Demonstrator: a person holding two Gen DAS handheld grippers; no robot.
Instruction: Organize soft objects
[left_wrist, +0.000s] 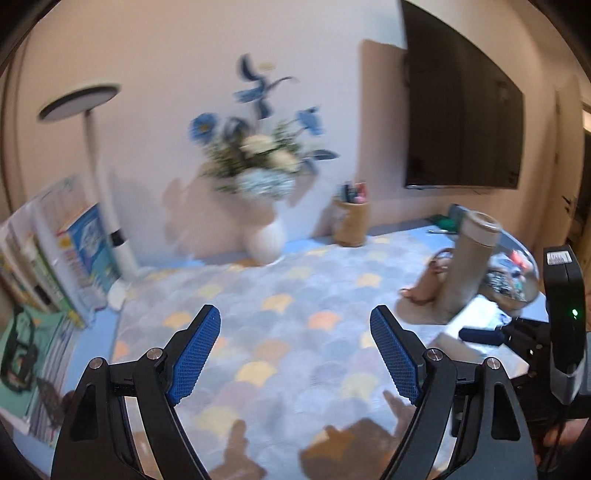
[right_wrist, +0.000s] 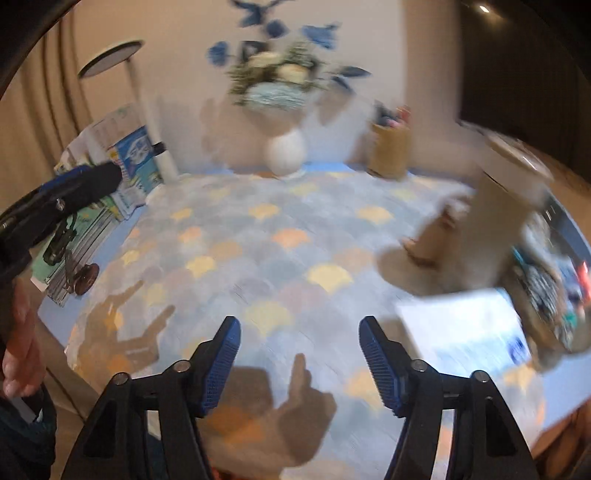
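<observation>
Left gripper: jaws spread wide, grasping nothing, poised above the scallop-patterned cloth on the bench. Right gripper: jaws likewise wide apart, empty, touching nothing.

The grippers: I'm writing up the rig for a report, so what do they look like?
Both match: the left gripper and right gripper have black angular arms with silver pivot bolts, ending in blue fingers with a fine grid texture. The left view shows a black unit with a green light on the right one.
</observation>
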